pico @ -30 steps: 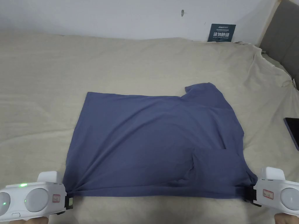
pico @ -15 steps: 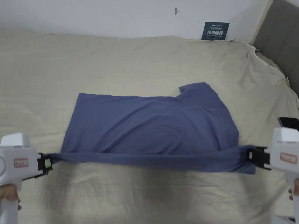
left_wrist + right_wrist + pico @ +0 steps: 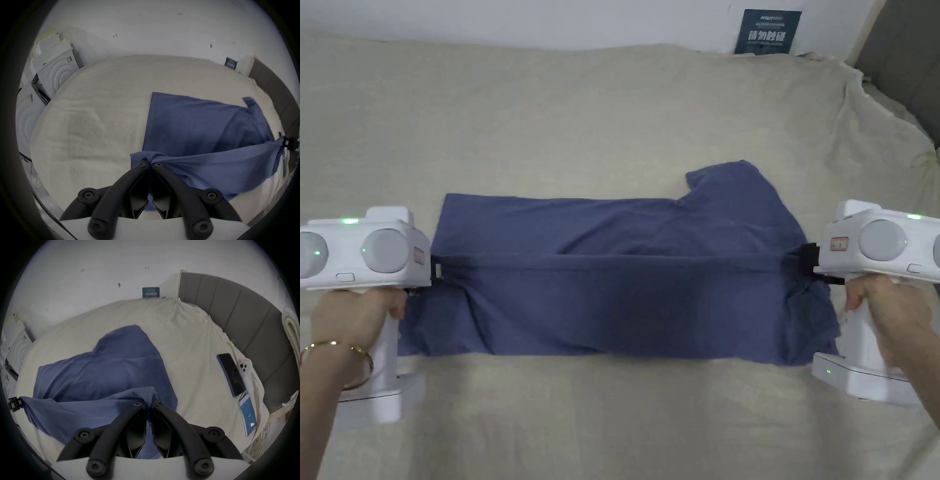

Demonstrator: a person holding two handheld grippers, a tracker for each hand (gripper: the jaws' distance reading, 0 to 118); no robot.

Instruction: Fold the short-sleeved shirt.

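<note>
Shirt (image 3: 625, 294), one blue short-sleeved piece, lies across the middle of the bed (image 3: 581, 125), with its near edge raised and stretched taut between two grippers. The left gripper (image 3: 434, 272) has its jaws pressed together on the shirt's left corner; in the left gripper view the cloth bunches right at the closed tips (image 3: 150, 163). The right gripper (image 3: 811, 265) is likewise clamped on the shirt's right corner, and in the right gripper view a fold of blue cloth (image 3: 113, 369) is pinched between the closed tips (image 3: 148, 403). The held edge runs as a straight dark line from one gripper to the other, above the rest of the shirt, and the cloth below it hangs back toward the near side of the bed. The far part of the shirt stays flat on the sheet, with one sleeve (image 3: 731, 184) sticking out toward the bed's far right corner.

A left hand (image 3: 359, 312) with a bracelet holds the left gripper's handle; a right hand (image 3: 881, 306) holds the right one.

Along the bed's right edge lie three phones: a dark one (image 3: 231, 374), a white one (image 3: 245, 369) just beside it, and one with a lit blue screen (image 3: 248, 416) nearer the camera. One dark sign (image 3: 767, 31) leans on the wall at the far edge. A grey headboard (image 3: 235, 308) stands at the right. Two white appliances (image 3: 55, 73) stand past the bed's left edge.
</note>
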